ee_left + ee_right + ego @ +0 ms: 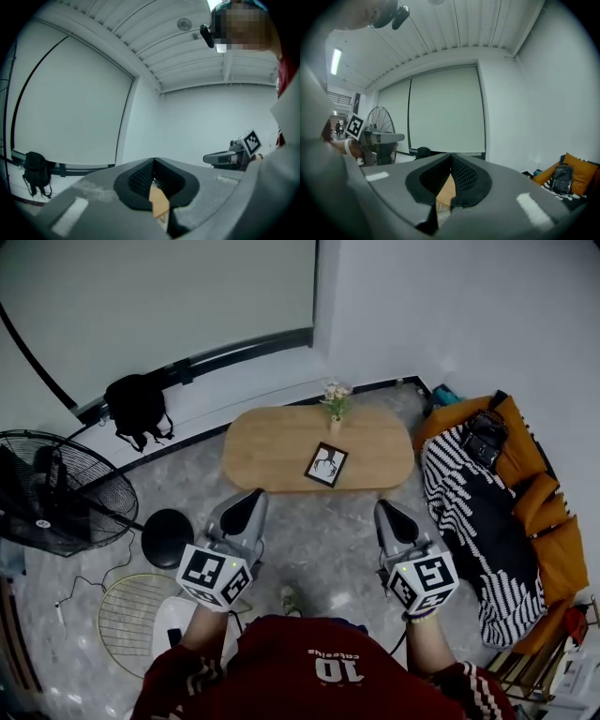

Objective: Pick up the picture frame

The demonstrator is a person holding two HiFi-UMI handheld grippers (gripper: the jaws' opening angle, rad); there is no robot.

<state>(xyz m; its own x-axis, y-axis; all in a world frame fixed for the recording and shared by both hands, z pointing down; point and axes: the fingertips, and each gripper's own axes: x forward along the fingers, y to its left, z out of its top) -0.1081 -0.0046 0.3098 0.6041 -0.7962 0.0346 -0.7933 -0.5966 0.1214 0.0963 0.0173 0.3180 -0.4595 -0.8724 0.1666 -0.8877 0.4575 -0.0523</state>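
The picture frame point(326, 465) lies flat on the oval wooden worktop point(272, 442), just right of its middle, untouched. A small vase of flowers point(336, 404) stands at 12 o'clock from it, near the far edge. Short of the worktop, apart from the frame, the left gripper point(251, 499) hangs at 7 o'clock and the right gripper point(386, 510) at 5 o'clock, both clenched on nothing. A striped sofa point(473, 512) sits at 3 o'clock and a floor fan point(56, 493) at 9 o'clock.
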